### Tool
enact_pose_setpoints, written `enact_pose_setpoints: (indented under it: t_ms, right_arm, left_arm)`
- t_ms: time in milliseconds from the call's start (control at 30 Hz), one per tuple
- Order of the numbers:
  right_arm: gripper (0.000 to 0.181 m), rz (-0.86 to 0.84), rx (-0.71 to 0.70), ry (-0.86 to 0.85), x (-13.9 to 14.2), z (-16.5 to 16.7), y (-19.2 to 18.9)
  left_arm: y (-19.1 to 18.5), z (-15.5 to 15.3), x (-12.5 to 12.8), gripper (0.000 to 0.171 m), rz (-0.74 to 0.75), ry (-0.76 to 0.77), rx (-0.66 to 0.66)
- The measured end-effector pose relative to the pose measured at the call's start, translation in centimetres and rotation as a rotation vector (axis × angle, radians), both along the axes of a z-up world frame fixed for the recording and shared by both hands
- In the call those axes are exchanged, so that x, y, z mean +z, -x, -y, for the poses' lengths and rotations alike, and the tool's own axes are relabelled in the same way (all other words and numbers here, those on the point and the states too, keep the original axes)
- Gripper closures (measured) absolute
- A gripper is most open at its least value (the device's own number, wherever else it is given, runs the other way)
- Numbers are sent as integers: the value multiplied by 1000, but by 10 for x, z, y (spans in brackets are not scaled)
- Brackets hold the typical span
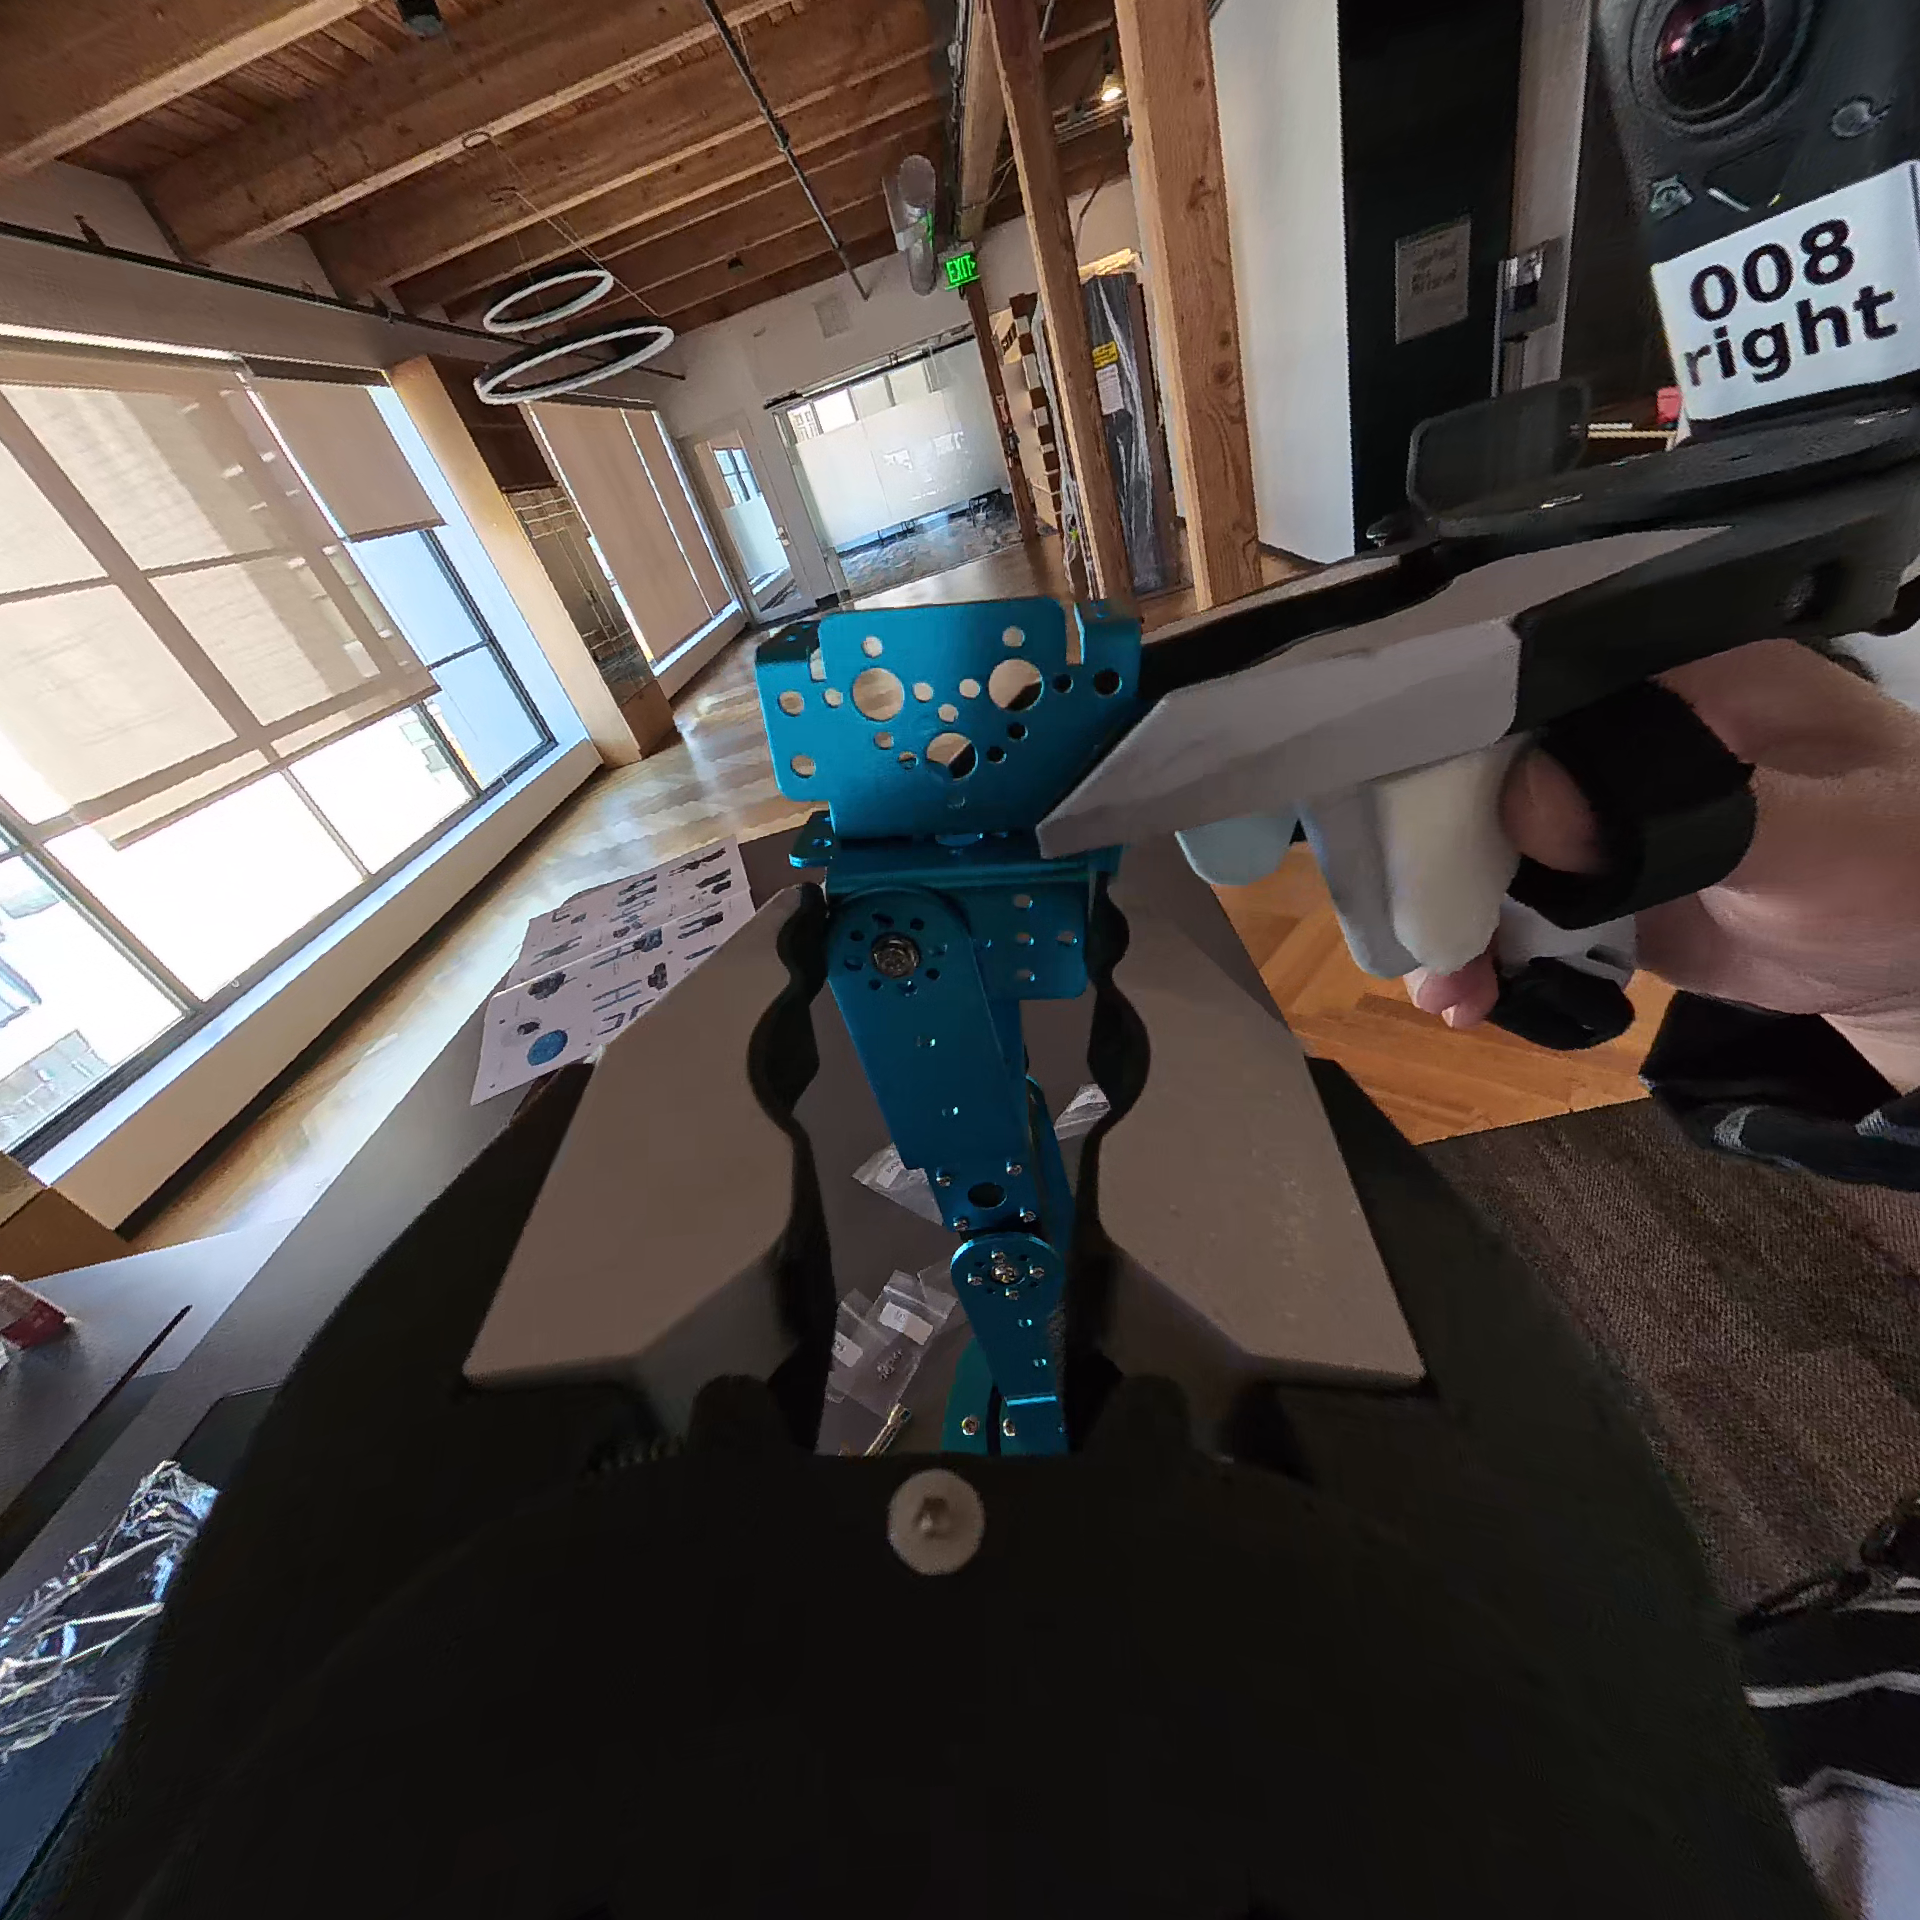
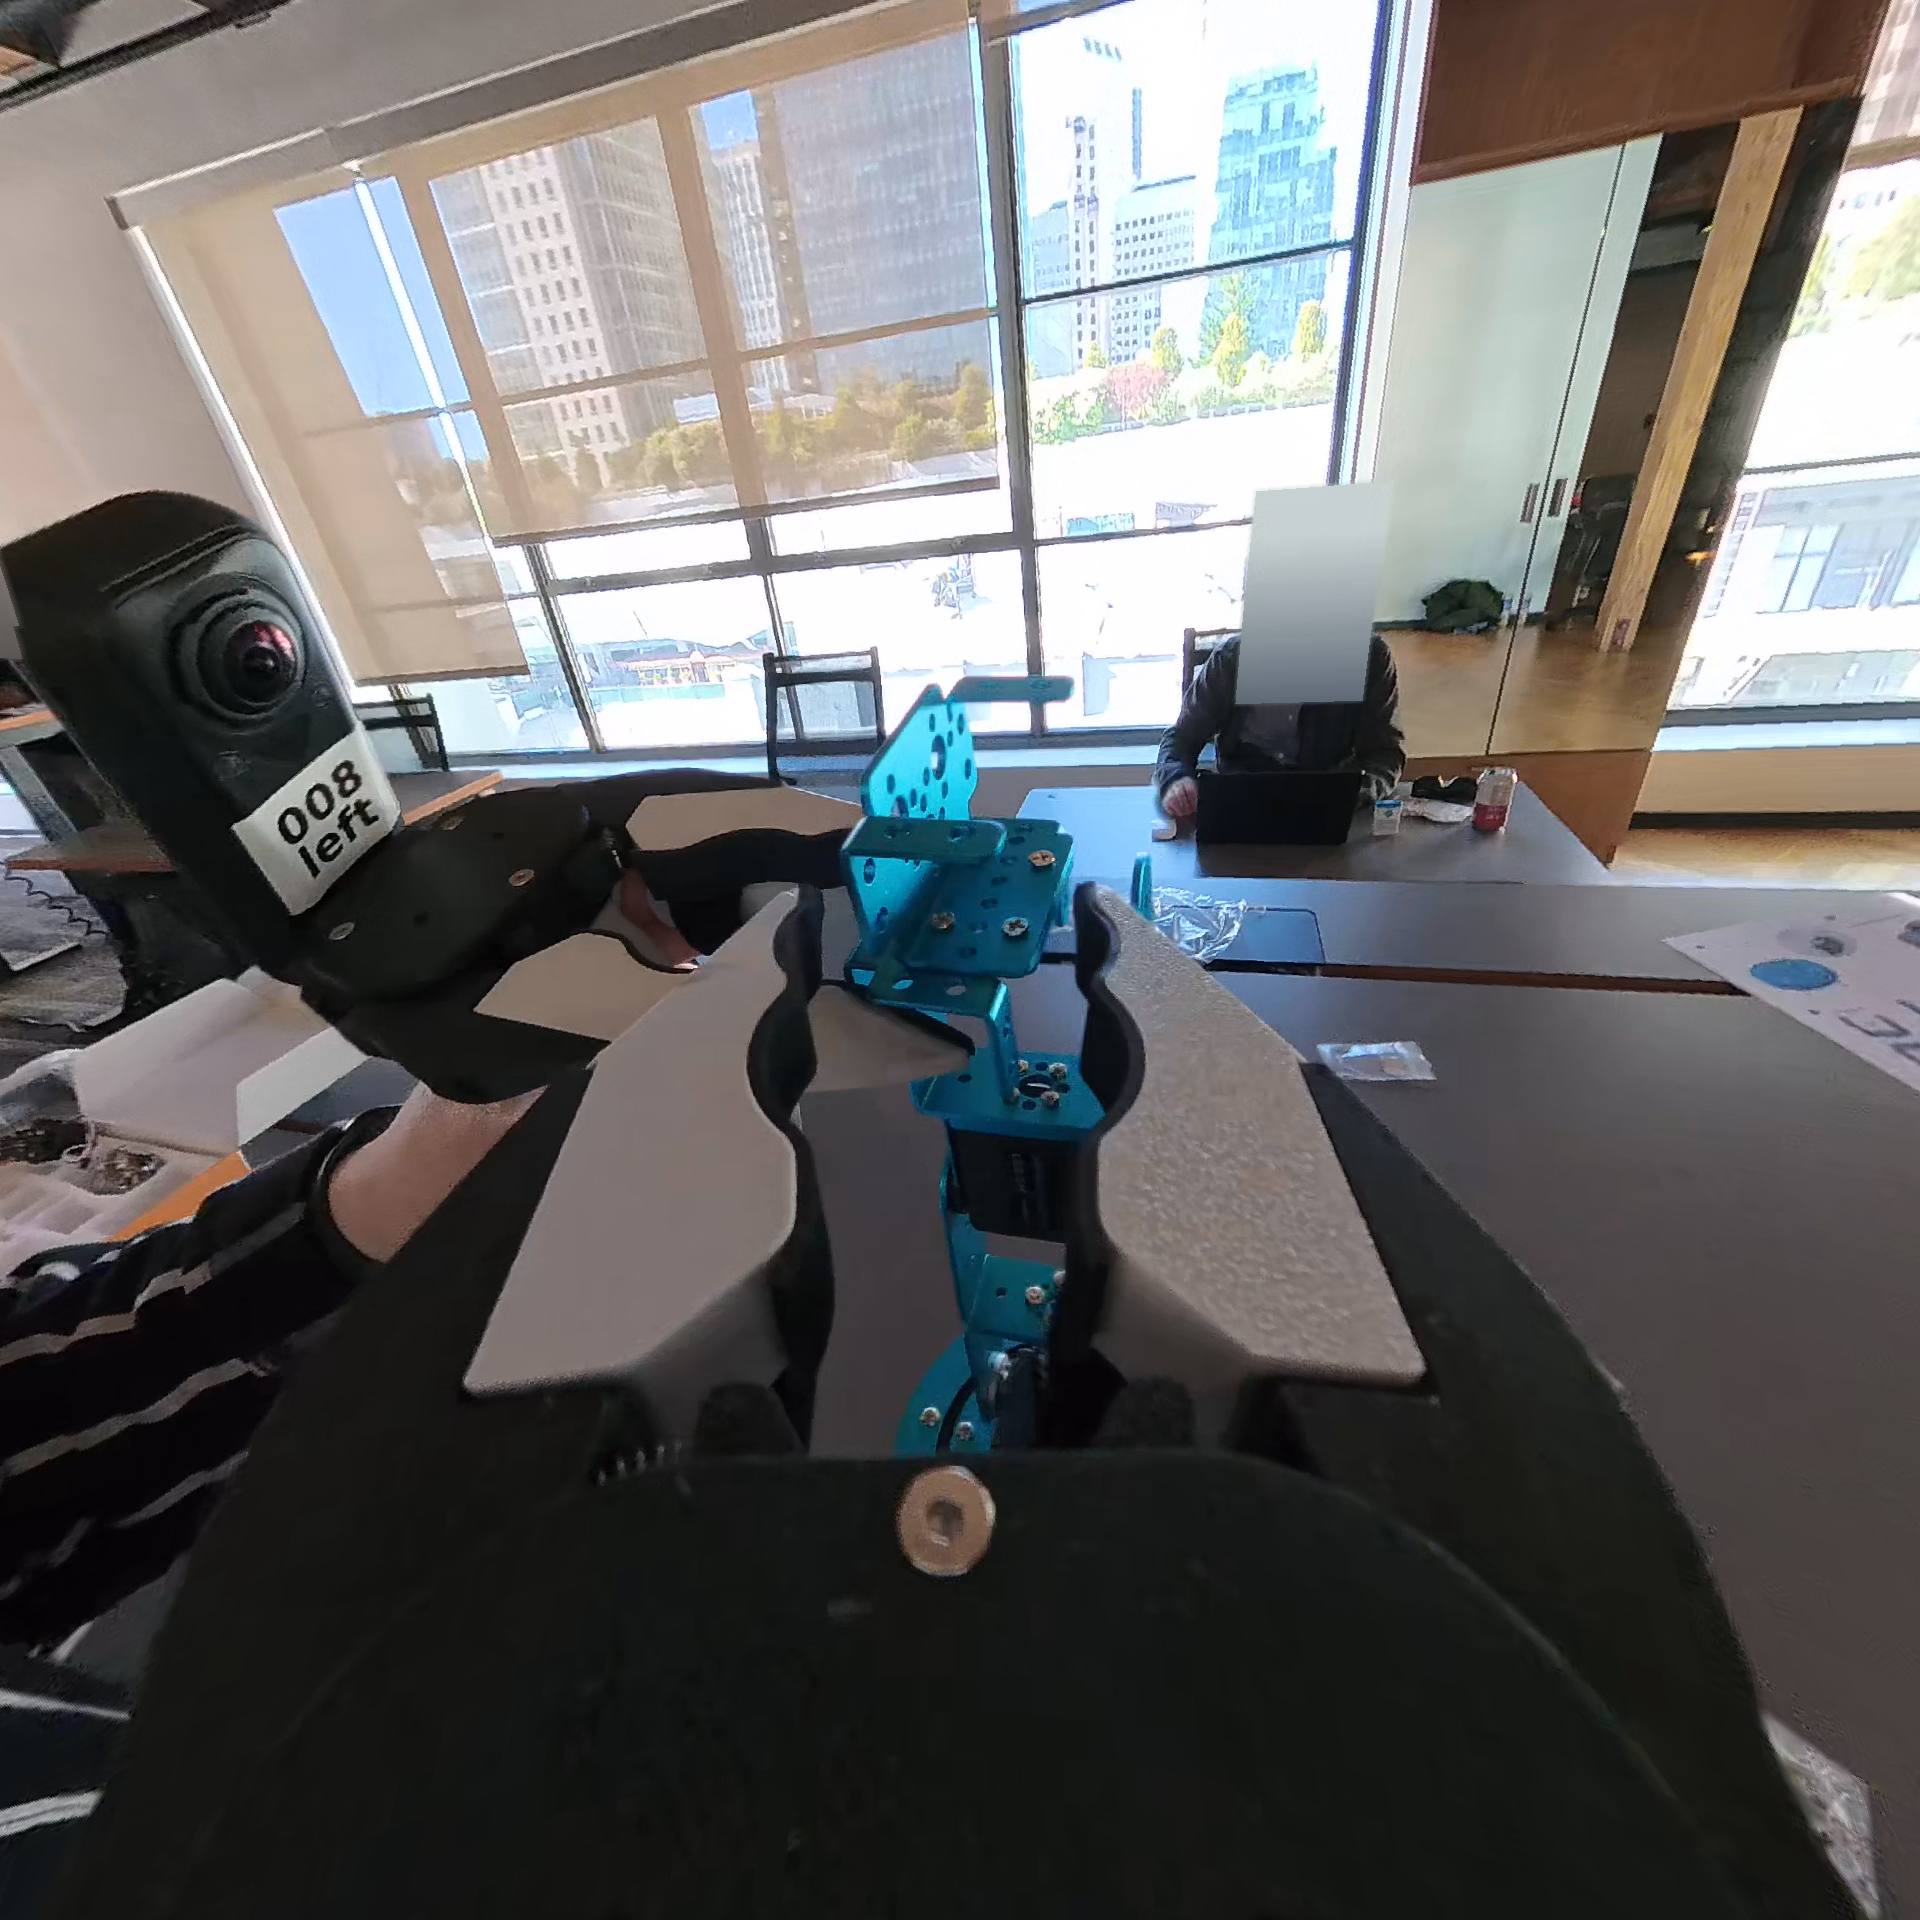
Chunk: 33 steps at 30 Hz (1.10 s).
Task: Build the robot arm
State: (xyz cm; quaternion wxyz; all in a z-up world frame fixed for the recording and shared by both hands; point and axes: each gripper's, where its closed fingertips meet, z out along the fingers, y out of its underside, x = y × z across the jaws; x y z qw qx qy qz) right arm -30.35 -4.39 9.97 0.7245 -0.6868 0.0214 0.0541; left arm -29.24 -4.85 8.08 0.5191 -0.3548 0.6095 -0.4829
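Note:
A blue metal robot-arm assembly (image 1: 966, 1060) of perforated brackets and round joints stands between both grippers above a dark table (image 2: 1558, 1091). My left gripper (image 1: 951, 935) is shut on its middle bracket, below a wide perforated plate (image 1: 935, 727). My right gripper (image 2: 945, 935) is closed around the upper bracket block of the same assembly (image 2: 997, 1101). In the left wrist view the right gripper (image 1: 1096, 738) comes in from the right at the plate's edge. In the right wrist view the left gripper (image 2: 894, 935) comes in from the left. A hand holds each gripper.
Printed sheets (image 1: 623, 935) lie on the table beyond the assembly. Small clear plastic bags (image 1: 883, 1330) lie under it, one more at the right (image 2: 1371, 1060). A person at a laptop (image 2: 1278, 821) sits at the far table, with a red can (image 2: 1494, 798) beside. Only a small space, under 4 cm, lies between the two pairs of fingers.

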Motion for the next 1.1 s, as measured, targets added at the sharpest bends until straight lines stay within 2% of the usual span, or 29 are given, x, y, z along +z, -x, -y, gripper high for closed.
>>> enact_pose_setpoints:
  t_ms: [233, 367, 500, 567, 667, 767, 833, 900, 967, 1100]
  right_arm:
    - [133, -33, 21, -56, 3, 10, -6]
    - [134, 95, 26, -79, -5, 24, 1]
    - [164, 285, 6, -167, -30, 61, 20]
    - [170, 352, 30, -172, -57, 68, 40]
    - [165, 392, 192, 41, -128, 44, 78]
    - [131, 288, 350, 317, -202, 13, 110]
    - [120, 184, 430, 473, -241, -1, 131]
    - [118, 126, 452, 538, -262, -11, 144]
    - [118, 77, 451, 560, -270, -20, 152]
    - [120, 143, 377, 627, -285, -32, 151]
  left_arm:
    - [1, -2, 0, 123, 9, 2, 3]
    - [2, -3, 0, 123, 15, 6, 6]
    - [2, -4, 0, 123, 17, 8, 6]
    - [2, -4, 0, 123, 19, 11, 6]
    - [2, -3, 0, 123, 15, 13, 1]
    - [1, 0, 0, 123, 11, 6, -8]
    - [0, 0, 0, 123, 10, -1, 0]
    - [1, 0, 0, 123, 9, 6, -4]
    - [1, 0, 0, 123, 8, 15, -10]
    - [1, 0, 0, 123, 4, 5, -6]
